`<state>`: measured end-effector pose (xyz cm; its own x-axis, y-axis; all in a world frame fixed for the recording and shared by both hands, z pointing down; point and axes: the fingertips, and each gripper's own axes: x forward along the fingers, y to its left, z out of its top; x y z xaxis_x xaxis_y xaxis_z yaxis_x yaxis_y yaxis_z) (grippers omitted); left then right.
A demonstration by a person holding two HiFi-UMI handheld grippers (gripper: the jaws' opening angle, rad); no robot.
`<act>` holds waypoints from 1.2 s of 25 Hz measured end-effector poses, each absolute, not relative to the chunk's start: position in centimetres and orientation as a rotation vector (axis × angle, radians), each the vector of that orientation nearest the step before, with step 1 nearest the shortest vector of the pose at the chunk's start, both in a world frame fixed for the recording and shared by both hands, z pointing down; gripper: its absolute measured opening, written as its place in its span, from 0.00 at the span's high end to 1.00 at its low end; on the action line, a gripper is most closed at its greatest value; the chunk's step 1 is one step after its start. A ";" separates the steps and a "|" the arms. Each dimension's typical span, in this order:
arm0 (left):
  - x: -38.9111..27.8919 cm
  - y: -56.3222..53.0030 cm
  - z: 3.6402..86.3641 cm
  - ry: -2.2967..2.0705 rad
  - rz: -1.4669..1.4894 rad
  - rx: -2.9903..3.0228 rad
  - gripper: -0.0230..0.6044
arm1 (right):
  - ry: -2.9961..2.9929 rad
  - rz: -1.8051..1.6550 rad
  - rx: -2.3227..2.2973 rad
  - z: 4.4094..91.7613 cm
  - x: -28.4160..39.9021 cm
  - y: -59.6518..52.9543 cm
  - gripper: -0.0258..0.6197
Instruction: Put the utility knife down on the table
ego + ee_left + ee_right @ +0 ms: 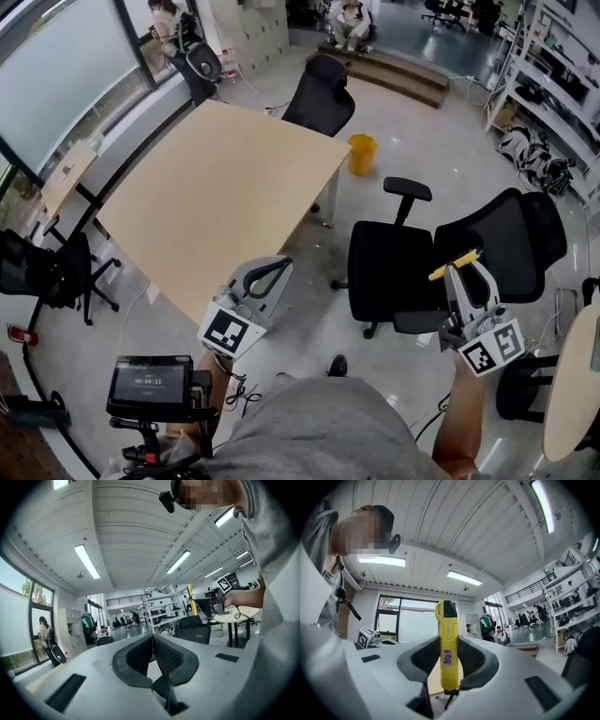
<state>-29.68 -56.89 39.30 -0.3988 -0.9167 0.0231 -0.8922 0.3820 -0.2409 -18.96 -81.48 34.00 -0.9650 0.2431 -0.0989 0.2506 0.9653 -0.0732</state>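
The right gripper clamps a slim yellow plastic utility knife between its ribbed black pads. The knife has a small pink label on its body. It is held in the air over a black mesh office chair, off the smooth, pale wooden table. The left gripper has its jaw tips touching and nothing between them. It hangs by the table's near corner. A yellow bin stands on the floor beyond.

Smooth yellow plastic on the utility knife, slight sheen, small paper label. The right tool has a matt pale plastic shell; pads black, knurled, rubbery. At 10 o'clock the surface: matt, light wood look. Glossy floor.
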 end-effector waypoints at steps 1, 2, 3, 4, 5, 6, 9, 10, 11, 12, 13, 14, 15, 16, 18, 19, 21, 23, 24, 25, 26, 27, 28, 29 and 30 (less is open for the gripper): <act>-30.0 -57.2 39.5 2.540 -0.322 -1.623 0.96 | 3.022 -0.126 0.414 34.2 -20.0 -82.2 0.78; -30.3 -57.4 39.7 2.565 -0.313 -1.595 0.96 | 3.019 -0.125 0.446 34.2 -21.0 -82.8 0.78; -30.7 -57.4 39.8 2.588 -0.306 -1.570 0.96 | 3.017 -0.125 0.480 34.2 -22.0 -83.1 0.78; -31.1 -57.3 39.7 2.609 -0.304 -1.547 0.96 | 3.016 -0.123 0.513 34.1 -23.1 -83.2 0.78; -31.5 -57.0 39.6 2.629 -0.305 -1.524 0.96 | 3.016 -0.119 0.547 33.9 -24.3 -83.2 0.78; -31.9 -56.7 39.5 2.647 -0.306 -1.502 0.96 | 3.015 -0.114 0.578 33.7 -25.5 -83.2 0.78; -33.0 -55.5 39.4 2.706 -0.296 -1.436 0.96 | 3.009 -0.103 0.662 33.4 -28.7 -82.7 0.78; -33.3 -55.1 39.5 2.726 -0.295 -1.414 0.96 | 3.004 -0.104 0.687 33.4 -29.7 -82.5 0.78; -33.6 -54.7 39.6 2.745 -0.294 -1.393 0.96 | 2.999 -0.106 0.710 33.3 -30.7 -82.3 0.78; -33.8 -54.4 39.6 2.759 -0.296 -1.374 0.96 | 2.994 -0.108 0.732 33.3 -31.5 -82.1 0.78; -34.1 -54.1 39.7 2.768 -0.301 -1.358 0.96 | 2.990 -0.109 0.752 33.3 -32.4 -81.9 0.78; -34.3 -53.8 39.8 2.774 -0.308 -1.345 0.96 | 2.986 -0.109 0.770 33.4 -33.2 -81.6 0.78; -34.6 -53.5 39.9 2.780 -0.314 -1.335 0.96 | 2.982 -0.107 0.787 33.5 -34.1 -81.3 0.78; -34.9 -53.2 40.1 2.786 -0.318 -1.326 0.96 | 2.979 -0.104 0.803 33.6 -35.0 -81.0 0.78; -35.8 -52.3 40.5 2.803 -0.324 -1.312 0.96 | 2.973 -0.098 0.832 33.7 -36.8 -80.0 0.78; -36.3 -51.6 40.5 2.809 -0.326 -1.305 0.96 | 2.969 -0.098 0.844 33.6 -37.7 -79.4 0.78; -37.6 -50.2 40.4 2.817 -0.330 -1.285 0.96 | 2.960 -0.095 0.866 33.4 -39.6 -78.0 0.78; -38.9 -48.8 40.4 2.824 -0.332 -1.261 0.96 | 2.949 -0.085 0.892 33.2 -41.5 -76.5 0.78; -39.4 -48.1 40.4 2.827 -0.331 -1.253 0.96 | 2.944 -0.081 0.906 33.1 -42.4 -75.8 0.78; -39.9 -47.6 40.4 2.829 -0.333 -1.248 0.96 | 2.939 -0.078 0.919 33.0 -43.3 -75.0 0.78; -40.4 -47.0 40.3 2.829 -0.338 -1.244 0.96 | 2.934 -0.074 0.929 32.9 -44.1 -74.3 0.78; -40.9 -46.4 40.1 2.827 -0.343 -1.238 0.96 | 2.930 -0.069 0.939 32.7 -45.0 -73.7 0.78; -41.3 -45.9 39.9 2.826 -0.345 -1.228 0.96 | 2.926 -0.063 0.948 32.6 -45.8 -73.2 0.78; -41.8 -45.4 39.7 2.827 -0.344 -1.215 0.96 | 2.922 -0.056 0.959 32.6 -46.5 -72.7 0.78; -42.2 -44.8 39.6 2.830 -0.341 -1.201 0.96 | 2.918 -0.049 0.970 32.6 -47.3 -72.2 0.78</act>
